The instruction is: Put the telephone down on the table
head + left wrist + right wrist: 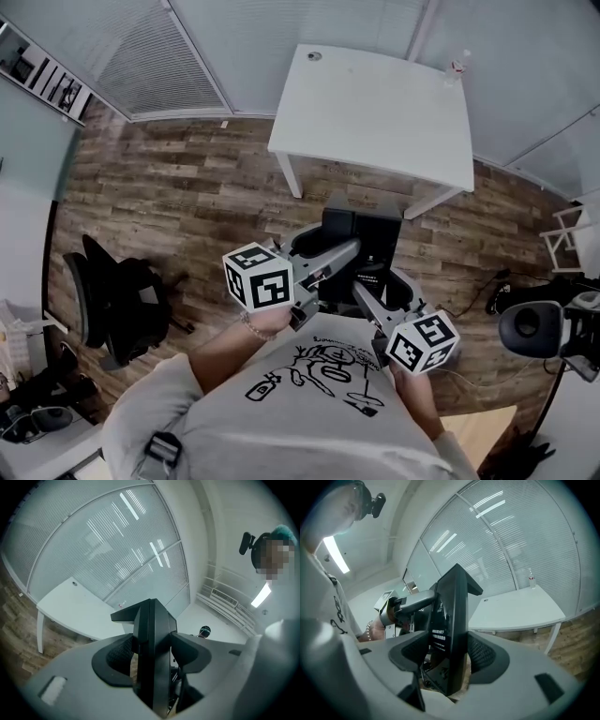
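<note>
the telephone (375,239) is black, the table (375,112) white, the floor (169,197) brown wood-grain planks.

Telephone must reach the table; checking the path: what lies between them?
Only bare wood floor, as the head view shows; the telephone is short of the table.

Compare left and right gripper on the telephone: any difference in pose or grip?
In the head view the left gripper reaches the telephone from the left; the right gripper comes from the lower right, nearer the person's torso. The right gripper's view shows white print on the telephone; the left gripper's shows plain black. Shared: both are shut on it, above the wood floor, short of the white table.
</note>
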